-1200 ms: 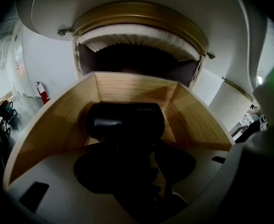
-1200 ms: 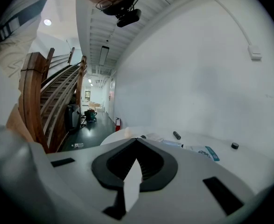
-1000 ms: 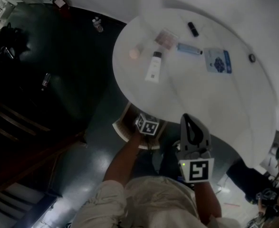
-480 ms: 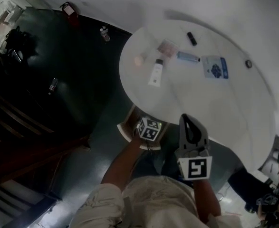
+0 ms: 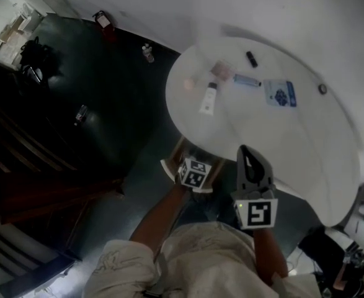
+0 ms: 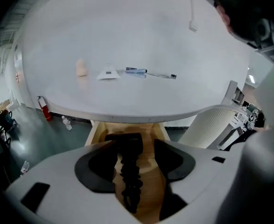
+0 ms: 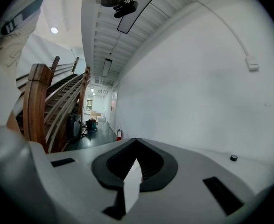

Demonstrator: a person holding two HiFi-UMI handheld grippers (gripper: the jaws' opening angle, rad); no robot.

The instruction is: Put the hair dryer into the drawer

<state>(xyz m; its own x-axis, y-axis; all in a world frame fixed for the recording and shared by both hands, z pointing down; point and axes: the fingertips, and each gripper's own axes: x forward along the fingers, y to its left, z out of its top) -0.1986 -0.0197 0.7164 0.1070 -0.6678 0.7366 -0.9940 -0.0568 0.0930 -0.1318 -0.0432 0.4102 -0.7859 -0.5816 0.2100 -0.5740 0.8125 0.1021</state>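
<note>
My left gripper (image 6: 134, 146) wide open, empty, above the black hair dryer (image 6: 124, 142) lying in the wooden drawer (image 6: 151, 183), my right gripper (image 7: 136, 143) closed, empty.

A round white table (image 5: 281, 141) carries a white squeeze tube with a dark cap (image 5: 208, 99), a flat blue-and-white packet (image 5: 280, 94), a slim blue stick (image 5: 247, 81) and a small black oblong (image 5: 251, 59), while a clear plastic bottle (image 5: 147, 53) stands on the dark glossy floor (image 5: 107, 104) near a red fire extinguisher (image 6: 43, 108)
</note>
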